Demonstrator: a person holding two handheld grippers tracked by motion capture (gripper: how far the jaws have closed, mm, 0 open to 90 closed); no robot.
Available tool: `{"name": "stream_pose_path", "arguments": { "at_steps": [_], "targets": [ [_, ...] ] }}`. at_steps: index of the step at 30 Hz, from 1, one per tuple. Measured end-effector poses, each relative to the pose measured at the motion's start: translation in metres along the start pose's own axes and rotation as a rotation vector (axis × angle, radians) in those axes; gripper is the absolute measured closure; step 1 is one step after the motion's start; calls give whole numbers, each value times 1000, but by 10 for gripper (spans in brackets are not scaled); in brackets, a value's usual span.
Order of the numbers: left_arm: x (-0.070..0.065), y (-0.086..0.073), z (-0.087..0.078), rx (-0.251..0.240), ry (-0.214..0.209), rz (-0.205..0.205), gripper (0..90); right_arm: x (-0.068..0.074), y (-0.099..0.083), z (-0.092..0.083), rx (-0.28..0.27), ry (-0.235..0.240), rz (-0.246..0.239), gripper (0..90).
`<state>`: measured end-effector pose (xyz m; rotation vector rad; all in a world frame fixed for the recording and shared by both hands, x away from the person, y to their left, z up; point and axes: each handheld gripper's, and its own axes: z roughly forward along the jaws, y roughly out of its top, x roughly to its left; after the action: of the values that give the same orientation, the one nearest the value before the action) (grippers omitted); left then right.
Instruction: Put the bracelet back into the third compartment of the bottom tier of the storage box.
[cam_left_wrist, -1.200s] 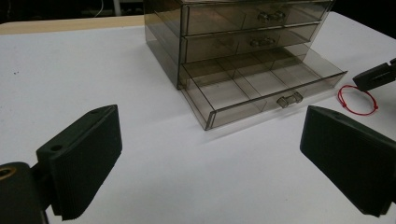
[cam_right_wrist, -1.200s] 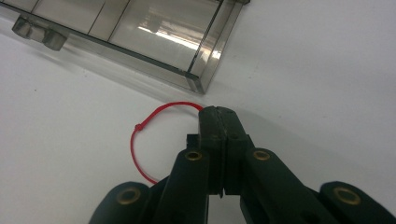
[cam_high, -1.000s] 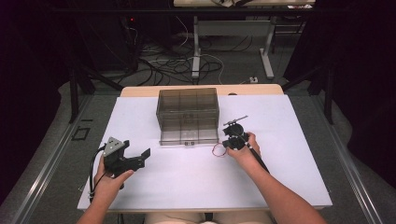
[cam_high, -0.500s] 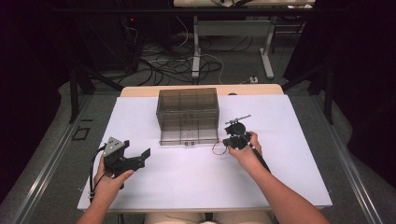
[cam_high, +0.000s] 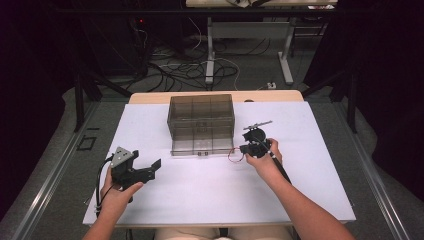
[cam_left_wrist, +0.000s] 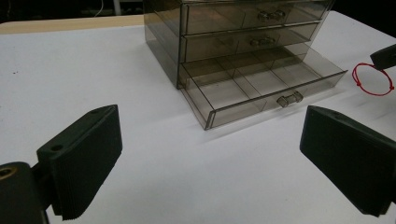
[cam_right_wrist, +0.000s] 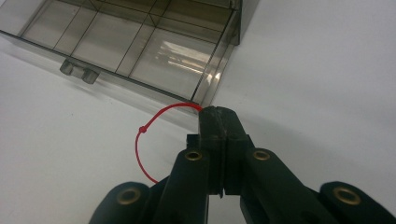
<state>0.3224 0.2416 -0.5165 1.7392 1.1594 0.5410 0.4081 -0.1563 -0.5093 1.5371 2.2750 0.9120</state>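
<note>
Bench (cam_high: 310, 165) under white cover carried everything we handled. On it stood the smoky clear drawer cabinet (cam_high: 202, 122), its bottom drawer (cam_left_wrist: 261, 88) pulled out and divided into empty compartments. Our left gripper (cam_left_wrist: 210, 158) rested apart at the near left, fingers (cam_left_wrist: 84, 161) spread wide on nothing. Our right gripper (cam_right_wrist: 219, 140) had its fingers pressed together on the red string loop (cam_right_wrist: 140, 140), which hung just beside the drawer's front corner. We judged the loop nearly weightless, limp and thin, likely to slip or snag, so we pinched it firmly on the cord itself, away from its small knot.
</note>
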Motion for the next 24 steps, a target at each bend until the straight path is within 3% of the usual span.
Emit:
{"name": "stream_pose_path", "arguments": {
  "at_steps": [24],
  "targets": [
    [0, 0, 0, 0, -1, 0, 57, 6, 15, -11, -52, 10, -3, 900]
  ]
}}
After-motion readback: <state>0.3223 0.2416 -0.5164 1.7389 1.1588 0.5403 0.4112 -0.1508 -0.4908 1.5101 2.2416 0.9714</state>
